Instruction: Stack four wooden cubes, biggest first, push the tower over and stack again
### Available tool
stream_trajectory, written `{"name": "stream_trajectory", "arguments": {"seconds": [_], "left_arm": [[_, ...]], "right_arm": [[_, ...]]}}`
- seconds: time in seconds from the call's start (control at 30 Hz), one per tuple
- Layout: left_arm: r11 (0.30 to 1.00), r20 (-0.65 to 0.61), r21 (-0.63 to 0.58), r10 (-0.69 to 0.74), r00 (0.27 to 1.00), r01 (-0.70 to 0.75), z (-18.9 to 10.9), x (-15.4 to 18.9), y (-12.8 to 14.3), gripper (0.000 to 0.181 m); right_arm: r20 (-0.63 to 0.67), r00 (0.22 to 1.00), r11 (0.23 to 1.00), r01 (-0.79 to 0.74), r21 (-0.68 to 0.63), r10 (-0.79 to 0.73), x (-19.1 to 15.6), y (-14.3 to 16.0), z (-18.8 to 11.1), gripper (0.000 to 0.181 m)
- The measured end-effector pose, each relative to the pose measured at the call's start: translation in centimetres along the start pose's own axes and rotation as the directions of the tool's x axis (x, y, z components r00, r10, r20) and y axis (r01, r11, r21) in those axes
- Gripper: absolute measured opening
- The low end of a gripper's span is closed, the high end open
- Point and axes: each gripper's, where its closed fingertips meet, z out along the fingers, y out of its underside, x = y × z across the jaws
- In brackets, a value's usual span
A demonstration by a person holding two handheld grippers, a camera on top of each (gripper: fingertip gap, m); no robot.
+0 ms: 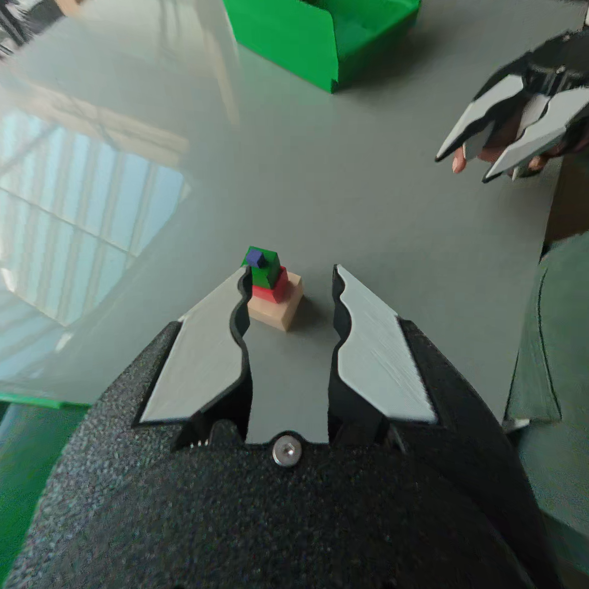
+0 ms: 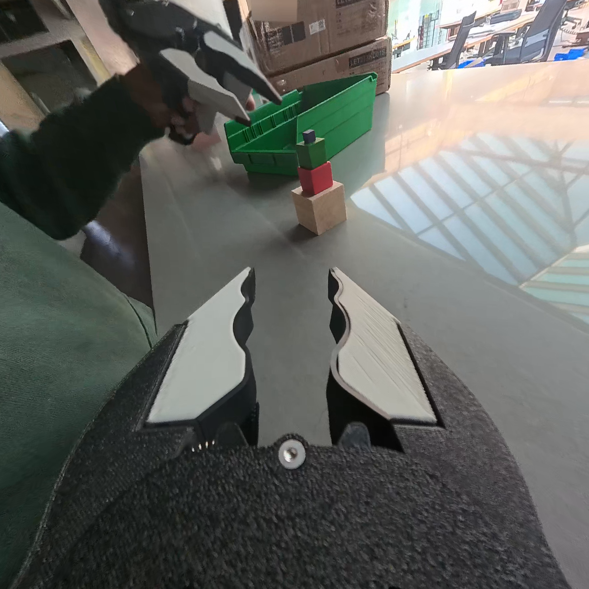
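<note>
Four blocks are stacked mid-frame on the grey desk (image 2: pixel 414 318): blue cube (image 2: pixel 309 136) on green block (image 2: pixel 310 154), red block (image 2: pixel 315 178), then wooden block (image 2: pixel 319 208). The left gripper (image 1: pixel 290 271) is held above it, fingers spread, empty. The right gripper (image 2: pixel 290 274) is kept nearer, likewise spread. A green bin (image 2: pixel 334 118) is seen behind.

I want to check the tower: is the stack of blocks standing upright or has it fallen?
Upright. The blue cube sits on the green block, on the red, on the wooden block.
</note>
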Motion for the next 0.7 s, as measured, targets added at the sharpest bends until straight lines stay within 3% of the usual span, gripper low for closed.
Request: {"name": "stream_trajectory", "arguments": {"seconds": [0.23, 0.47, 0.7], "left_arm": [[0.961, 0.117, 0.219, -0.197, 0.973, 0.168, -0.2, 2.5, 3.4, 0.069], [0.897, 0.210, 0.368, -0.335, 0.919, 0.244, 0.0, 4.2, 4.5, 0.076], [0.878, 0.276, 0.403, -0.386, 0.880, 0.259, -0.7, 4.5, 5.9, 0.076]], "right_arm": [[-0.035, 0.999, 0.999, 0.027, -0.027, -0.028, -0.7, 0.1, -0.1, 0.045], [-0.182, 0.979, 0.996, 0.086, -0.033, -0.091, 0.2, 0.2, -0.4, 0.048], [-0.240, 0.965, 0.994, 0.090, -0.069, -0.104, 0.2, 1.2, -0.2, 0.067]]}}
